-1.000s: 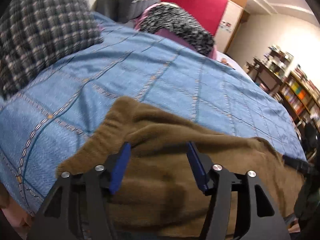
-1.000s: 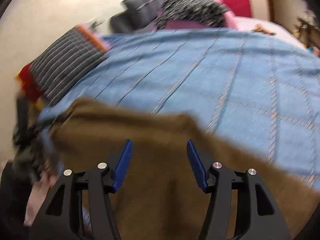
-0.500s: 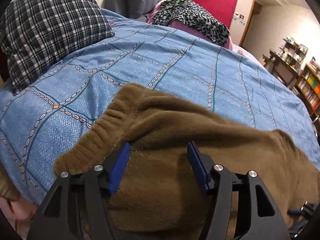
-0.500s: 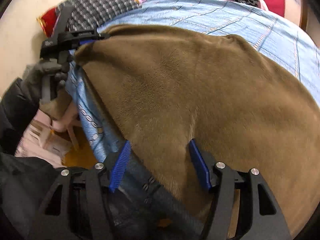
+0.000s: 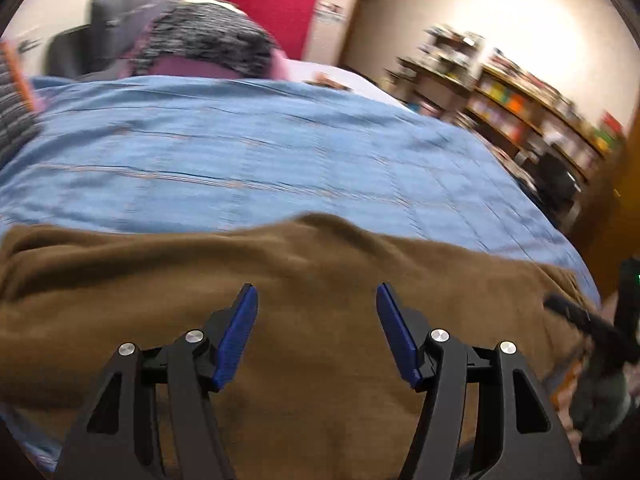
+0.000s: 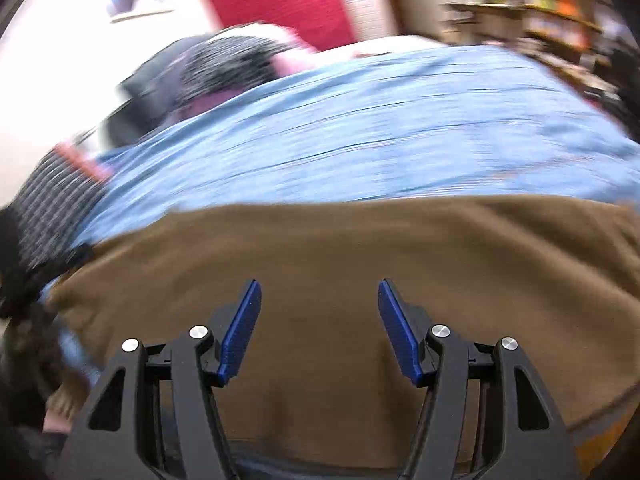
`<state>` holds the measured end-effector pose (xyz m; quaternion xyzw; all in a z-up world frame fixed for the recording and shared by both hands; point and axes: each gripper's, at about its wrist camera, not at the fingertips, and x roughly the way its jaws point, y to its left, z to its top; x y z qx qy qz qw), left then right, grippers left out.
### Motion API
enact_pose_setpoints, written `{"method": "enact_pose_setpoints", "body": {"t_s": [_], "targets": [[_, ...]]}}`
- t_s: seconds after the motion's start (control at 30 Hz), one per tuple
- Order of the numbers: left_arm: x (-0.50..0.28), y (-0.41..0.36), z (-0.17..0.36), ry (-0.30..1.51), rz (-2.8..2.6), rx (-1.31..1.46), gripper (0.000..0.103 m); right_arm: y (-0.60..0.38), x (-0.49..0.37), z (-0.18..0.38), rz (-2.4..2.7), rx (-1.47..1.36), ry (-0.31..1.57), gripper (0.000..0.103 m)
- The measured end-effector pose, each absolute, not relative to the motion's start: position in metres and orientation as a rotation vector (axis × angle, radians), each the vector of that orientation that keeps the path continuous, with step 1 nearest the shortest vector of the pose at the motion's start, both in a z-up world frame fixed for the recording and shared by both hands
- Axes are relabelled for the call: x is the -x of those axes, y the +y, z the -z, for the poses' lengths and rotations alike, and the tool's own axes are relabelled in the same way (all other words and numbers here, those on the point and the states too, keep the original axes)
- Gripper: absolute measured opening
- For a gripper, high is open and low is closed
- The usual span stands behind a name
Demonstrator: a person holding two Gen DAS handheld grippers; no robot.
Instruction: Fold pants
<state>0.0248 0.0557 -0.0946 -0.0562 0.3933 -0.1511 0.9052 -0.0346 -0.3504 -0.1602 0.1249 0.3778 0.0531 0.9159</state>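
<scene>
Pants (image 5: 312, 320), brown and fleecy, lay spread across the near edge of a blue bedspread (image 5: 260, 160).

Both views had blurred since half a second earlier. The left gripper (image 5: 316, 332) and right gripper (image 6: 319, 328) each hung over the brown cloth with jaws spread wide, grasping nothing. The right view, which had looked along the pants toward the left gripper, now faced the bed head-on.

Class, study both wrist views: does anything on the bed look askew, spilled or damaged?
Nothing looks spilled or damaged. The brown pants lie across the near edge of the blue bedspread, rumpled with ridges at the left. Both frames are motion-blurred.
</scene>
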Motion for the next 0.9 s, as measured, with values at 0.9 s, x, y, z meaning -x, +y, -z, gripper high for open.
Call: {"method": "enact_pose_setpoints", "body": {"t_s": [0.9], "targets": [[-0.015,-0.064,0.145,0.963,0.572,-0.084,0.070,-0.562,0.145,0.166,0.357,-0.586,0.558,0.072]]}}
